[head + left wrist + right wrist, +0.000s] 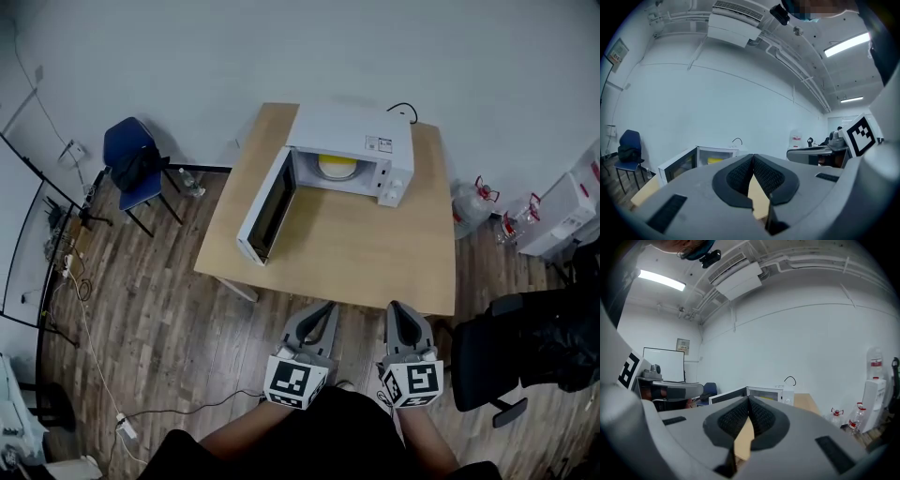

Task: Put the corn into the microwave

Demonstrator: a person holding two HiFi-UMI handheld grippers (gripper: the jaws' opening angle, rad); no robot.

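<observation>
The glossy white door hangs open over the pale wooden counter. The left tool, grey with ribbed black pads, is pinched together and empty. A rounded yellow shape, likely the corn, lies inside the boxy white microwave, so the job looks done. The right tool is likewise closed on nothing.

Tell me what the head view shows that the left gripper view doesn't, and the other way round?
Only the head view: the whole tabletop from above and cables on the floor. Only the left gripper view: ceiling lights, an air conditioner, and its own shut fingers up close. Both: the open microwave with something yellow inside, and the blue chair.
</observation>
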